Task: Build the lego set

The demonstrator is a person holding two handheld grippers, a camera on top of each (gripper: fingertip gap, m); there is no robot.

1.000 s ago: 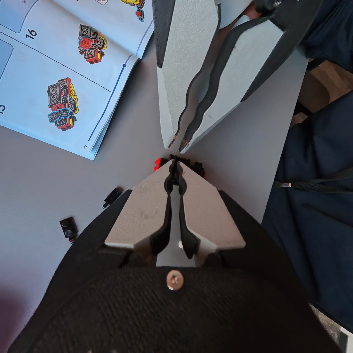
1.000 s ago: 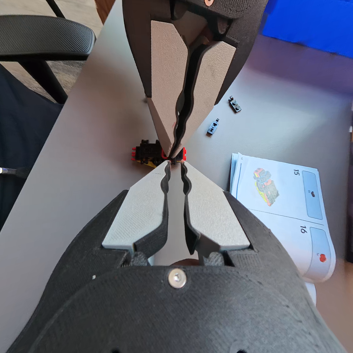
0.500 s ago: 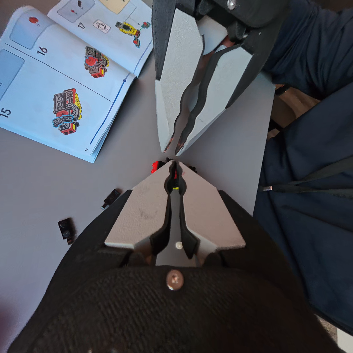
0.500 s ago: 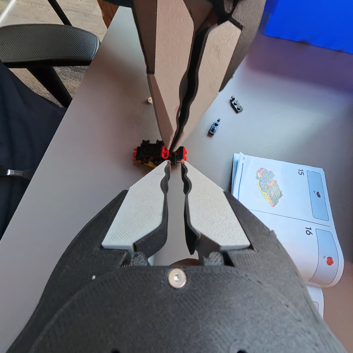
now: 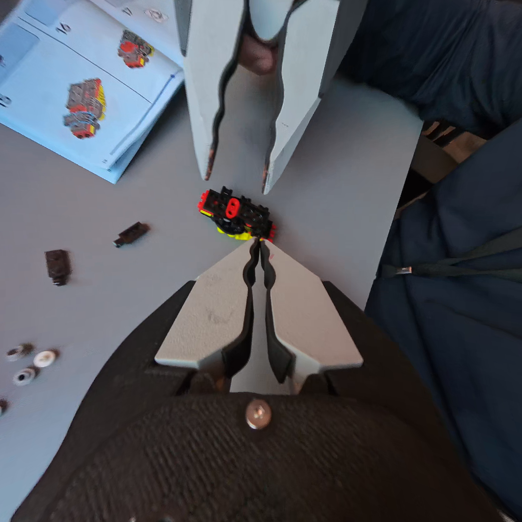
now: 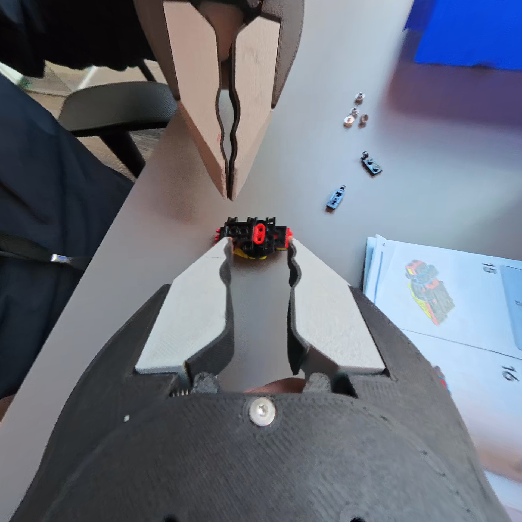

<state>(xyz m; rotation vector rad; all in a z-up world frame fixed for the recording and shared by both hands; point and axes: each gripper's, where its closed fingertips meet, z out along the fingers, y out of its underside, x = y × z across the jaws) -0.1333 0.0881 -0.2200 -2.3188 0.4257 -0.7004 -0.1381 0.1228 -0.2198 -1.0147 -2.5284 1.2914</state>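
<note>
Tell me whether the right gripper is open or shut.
Open. The right gripper has its fingers spread with bare table between them, tips flanking the lego model.

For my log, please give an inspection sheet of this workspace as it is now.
Surface: grey table, bare near its edge.
Job's things: lego model lying free; open booklet.
Clutter: two dark pieces, small round parts.
Grippers: left gripper shut, empty, beside the model; right gripper open, tips at the model's ends.
Cables: nothing seen.
Surroundings: chair, blue object, dark clothing.
</note>
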